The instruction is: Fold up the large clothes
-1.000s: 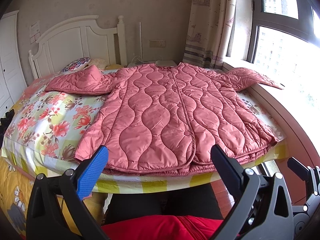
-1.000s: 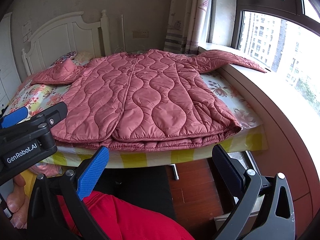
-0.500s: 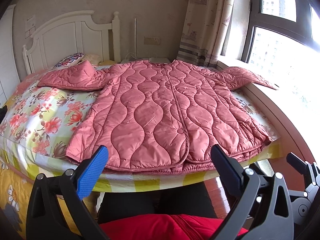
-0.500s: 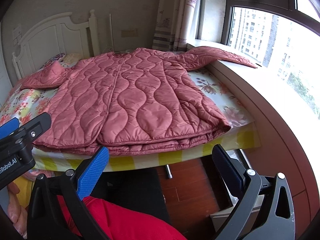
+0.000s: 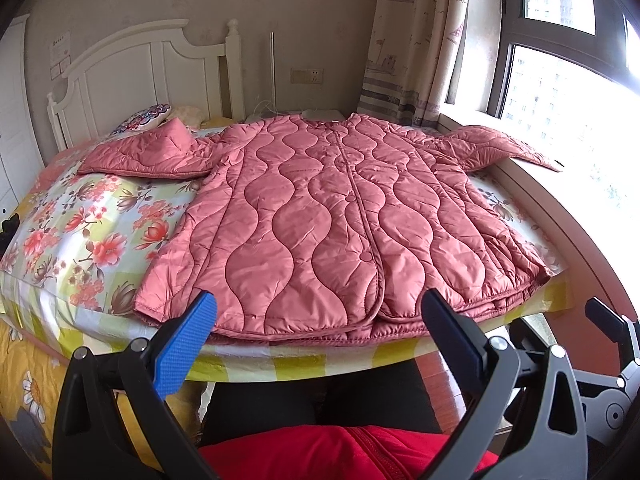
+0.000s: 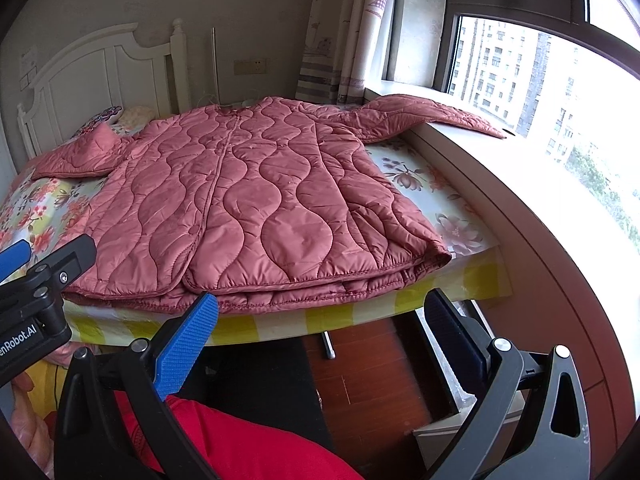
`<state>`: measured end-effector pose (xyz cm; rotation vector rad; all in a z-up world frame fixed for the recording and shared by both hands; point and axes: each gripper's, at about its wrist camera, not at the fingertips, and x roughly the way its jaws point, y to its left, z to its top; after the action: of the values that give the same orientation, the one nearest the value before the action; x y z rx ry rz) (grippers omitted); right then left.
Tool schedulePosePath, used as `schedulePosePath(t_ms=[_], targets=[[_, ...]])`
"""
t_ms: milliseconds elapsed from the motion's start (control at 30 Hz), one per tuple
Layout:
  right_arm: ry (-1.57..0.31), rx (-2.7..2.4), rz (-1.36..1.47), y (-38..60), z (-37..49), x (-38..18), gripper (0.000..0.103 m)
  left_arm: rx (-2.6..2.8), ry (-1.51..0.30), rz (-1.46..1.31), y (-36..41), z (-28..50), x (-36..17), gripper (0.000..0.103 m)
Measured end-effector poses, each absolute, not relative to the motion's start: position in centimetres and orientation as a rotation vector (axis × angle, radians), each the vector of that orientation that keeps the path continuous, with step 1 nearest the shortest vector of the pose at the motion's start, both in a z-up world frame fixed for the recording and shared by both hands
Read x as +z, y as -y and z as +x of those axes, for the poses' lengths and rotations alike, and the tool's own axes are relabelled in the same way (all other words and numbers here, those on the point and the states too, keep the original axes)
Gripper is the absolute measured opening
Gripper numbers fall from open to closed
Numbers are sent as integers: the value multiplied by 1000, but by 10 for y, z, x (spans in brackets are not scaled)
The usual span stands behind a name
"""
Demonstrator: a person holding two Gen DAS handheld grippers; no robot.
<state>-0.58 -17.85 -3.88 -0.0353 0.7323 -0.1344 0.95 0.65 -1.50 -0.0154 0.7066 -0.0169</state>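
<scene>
Since 1 second ago both my cameras have swung a little left, so the quilted pink jacket [image 5: 320, 216] sits further right in each view; the garment itself has not shifted. It lies spread flat, front up, on the bed [image 5: 80, 232], hem toward me at the bed's near edge. 1 sleeve is folded over toward the bed's headboard [image 5: 160, 68]; the other reaches off the bed onto the windowsill [image 6: 460, 148]. My left gripper [image 5: 320, 312] hangs short of the bed's near edge, jaws spread wide and empty, the hem just beyond the tips. My right gripper [image 6: 320, 316] hangs likewise, wide apart, gripping nothing.
</scene>
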Motion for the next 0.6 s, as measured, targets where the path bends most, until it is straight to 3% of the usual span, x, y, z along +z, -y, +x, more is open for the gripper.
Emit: schedulePosePath(t_ms=[600], targets=[[-737, -129, -42, 177, -5, -39, 99, -15, -714, -21, -8, 10, -15, 101]])
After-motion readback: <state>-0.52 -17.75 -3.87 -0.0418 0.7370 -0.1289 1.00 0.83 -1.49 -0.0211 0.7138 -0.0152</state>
